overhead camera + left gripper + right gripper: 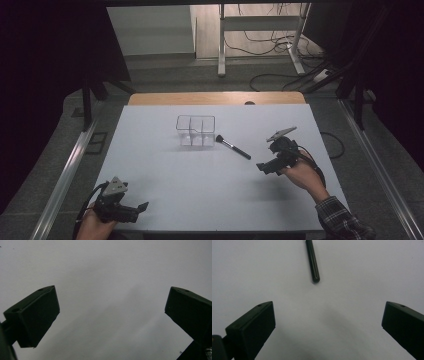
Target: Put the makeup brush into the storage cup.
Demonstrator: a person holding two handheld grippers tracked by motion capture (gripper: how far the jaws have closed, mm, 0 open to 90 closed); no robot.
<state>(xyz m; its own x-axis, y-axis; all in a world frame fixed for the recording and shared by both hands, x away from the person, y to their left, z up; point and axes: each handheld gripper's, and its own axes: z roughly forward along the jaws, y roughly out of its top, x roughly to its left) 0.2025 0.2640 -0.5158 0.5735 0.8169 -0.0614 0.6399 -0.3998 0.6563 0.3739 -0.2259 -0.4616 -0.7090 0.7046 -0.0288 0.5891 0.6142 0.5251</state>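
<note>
1. Two grippers sit over a white table point(165, 170): the left gripper point(142, 206) at the near left corner, the right gripper point(260, 167) at the right, each with jaws spread wide and empty.
2. A clear divided box point(195, 131) stands mid-table; a black brush point(232, 146) lies just beside it on its right, its handle end pointing toward the right gripper.
3. In the right gripper view the handle point(312, 261) lies ahead of the jaws, apart from them.
4. A wooden edge point(215, 98) shows at the far side; beyond are grey floor, desk legs point(221, 40), loose cables point(270, 42) and dark curtains.

Probably a lab: dark curtains point(45, 75) around a white-topped table point(165, 170), loose floor cables point(270, 45) behind it.
</note>
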